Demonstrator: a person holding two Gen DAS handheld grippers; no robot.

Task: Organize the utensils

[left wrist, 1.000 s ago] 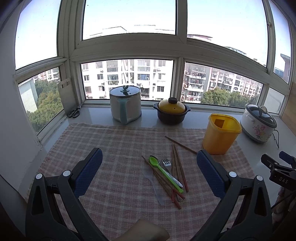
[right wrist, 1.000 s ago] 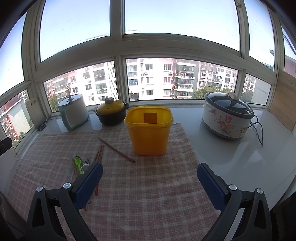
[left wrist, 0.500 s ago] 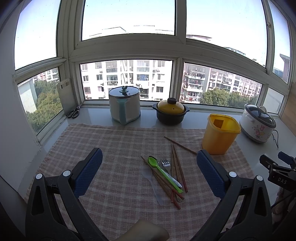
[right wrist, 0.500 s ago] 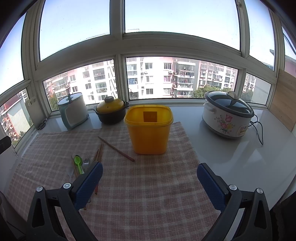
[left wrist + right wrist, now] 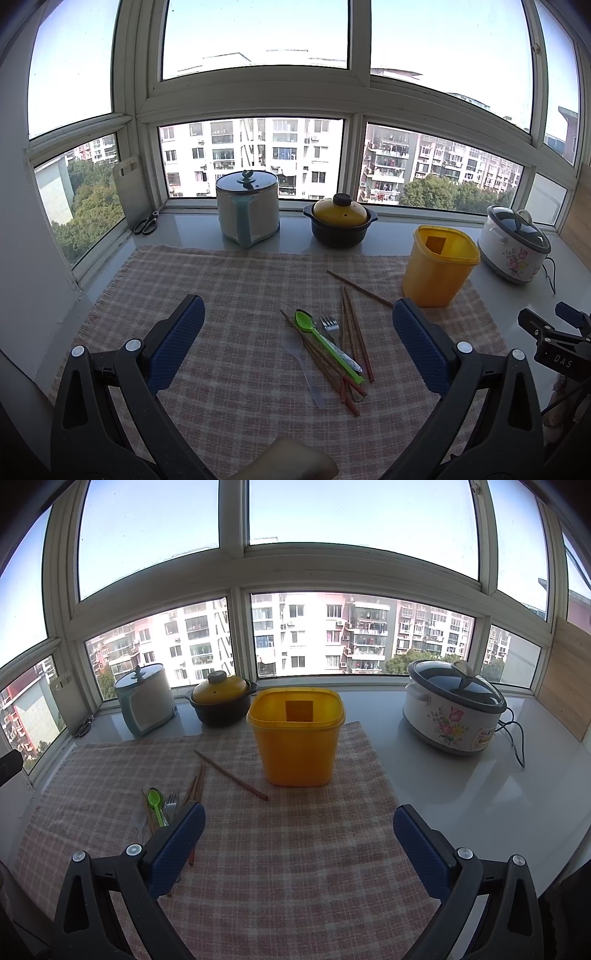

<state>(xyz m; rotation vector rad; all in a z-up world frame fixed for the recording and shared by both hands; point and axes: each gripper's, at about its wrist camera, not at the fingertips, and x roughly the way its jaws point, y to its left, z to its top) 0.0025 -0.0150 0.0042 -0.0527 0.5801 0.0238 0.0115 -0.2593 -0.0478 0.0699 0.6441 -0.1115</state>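
A pile of utensils lies on the checked cloth point(image 5: 229, 295): a green spoon point(image 5: 321, 338), a metal fork point(image 5: 334, 334), a clear plastic spoon point(image 5: 301, 362) and several brown chopsticks point(image 5: 352, 332). One chopstick point(image 5: 231, 774) lies apart toward the empty yellow container point(image 5: 437, 271), which also shows in the right wrist view point(image 5: 297, 736). My left gripper point(image 5: 297, 347) is open above the cloth, short of the pile. My right gripper point(image 5: 297, 843) is open, facing the container; its left finger hides part of the pile point(image 5: 162, 806).
Along the window sill stand a white-and-teal pot point(image 5: 247, 212), a black casserole with yellow lid point(image 5: 340, 221) and a flowered rice cooker point(image 5: 452, 707) with its cord. Scissors point(image 5: 146, 223) and a cutting board point(image 5: 131, 192) lean at the far left. The right gripper's body point(image 5: 554, 341) shows in the left view.
Both grippers have drifted back and up very slightly, so the scene sits a little lower and smaller. Nothing on the cloth has moved.
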